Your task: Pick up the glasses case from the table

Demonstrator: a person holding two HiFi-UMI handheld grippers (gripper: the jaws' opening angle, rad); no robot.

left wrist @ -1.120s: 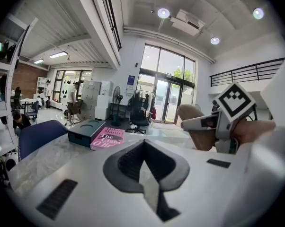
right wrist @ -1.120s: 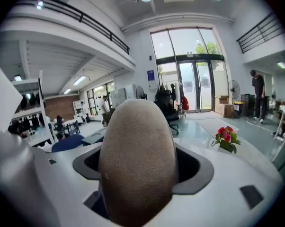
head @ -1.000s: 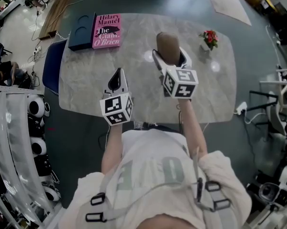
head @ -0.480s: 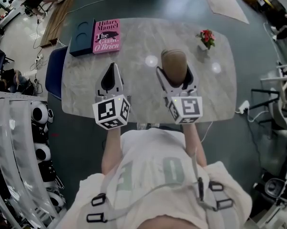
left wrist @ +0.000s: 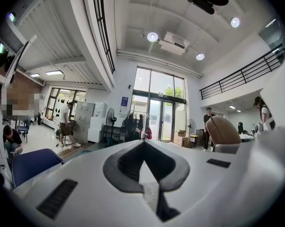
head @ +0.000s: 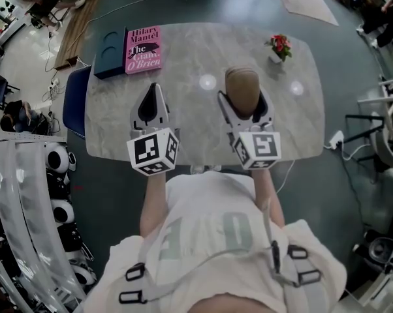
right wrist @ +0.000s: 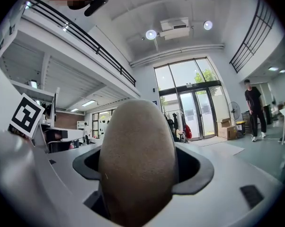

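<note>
**Glasses case held in the right hand-held gripper, over the near side of the tabletop**

The way around the grippers is free, because the other things stand well apart at the far side of the marble tabletop [head: 190,126]. A pink book [head: 143,49] lies at the far left corner. A dark blue box [head: 110,51] lies just beside it on its left, touching or nearly touching. A small pot [head: 275,57] stands near the far right edge. A blue chair [head: 73,100] is pushed against the left end of the tabletop.

About containers: the small pot holds red flowers [head: 279,44]. The dark blue box shows two round hollows in its top, and I cannot tell if something is inside them.

The right hand-held gripper [head: 243,102] is clamped on the brown glasses case [head: 242,80]. The jaws press on both sides of it, and its rounded end stands out beyond the tips. In the right gripper view the case fills the middle between the jaws. The case is over the near middle part of the tabletop, but from the head view I cannot judge how high it is.

The left hand-held gripper [head: 153,91] has its jaws pressed together with nothing between them. It is beside the right one, apart from the case.

Compared with one second ago, the right hand-held gripper and the case have come back from the middle of the tabletop toward the person. Since half a second ago almost nothing has moved.
</note>
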